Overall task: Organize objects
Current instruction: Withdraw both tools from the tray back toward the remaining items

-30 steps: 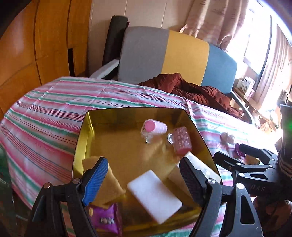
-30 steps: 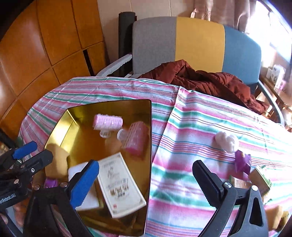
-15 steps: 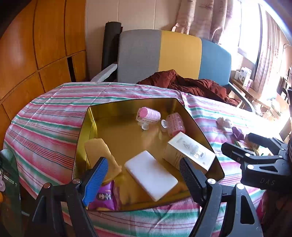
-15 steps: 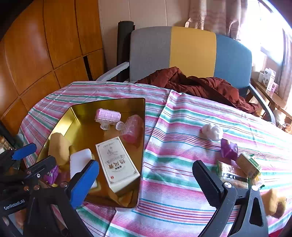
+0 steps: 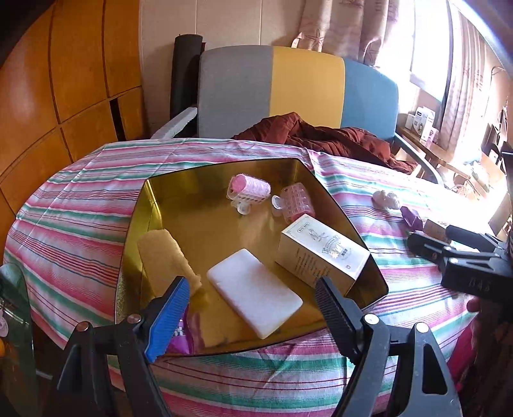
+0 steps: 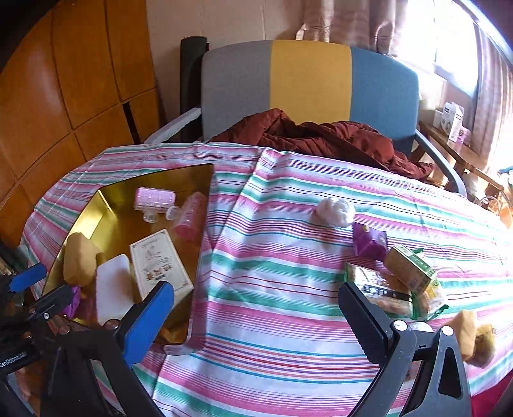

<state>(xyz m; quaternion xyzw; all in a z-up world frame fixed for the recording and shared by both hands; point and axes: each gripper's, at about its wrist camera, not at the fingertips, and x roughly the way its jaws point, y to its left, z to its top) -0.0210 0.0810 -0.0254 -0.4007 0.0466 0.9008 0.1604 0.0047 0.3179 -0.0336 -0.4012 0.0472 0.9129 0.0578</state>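
Bkgd items, non-task:
- Chair (image 6: pixel 307 83), back in 3 panels: grey, yellow, blue; at far edge of table
- Dark red jacket (image 6: pixel 320 138), crumpled on chair seat, touching far table edge
- Striped tablecloth (image 6: pixel 282 288), pink/green/white, covers table
- Wood panel wall (image 5: pixel 64 80), left side
- Curtains (image 5: pixel 346 25) w/ bright window, far right
- Small boxes (image 6: pixel 452 120) on side shelf, right

A gold tray (image 5: pixel 146 205) of glossy, mirror-bright metal sits on a striped woven cloth (image 6: pixel 288 320) covering the worktop, holding a matt white foam block (image 5: pixel 255 292), a porous yellow sponge (image 5: pixel 166 259), a printed cardboard box (image 5: pixel 320 256) and ridged pink plastic hair rollers (image 5: pixel 248 189). Behind, varnished wood panels (image 5: pixel 64 80) shine beside a chair (image 6: pixel 304 83) in matt fabric.
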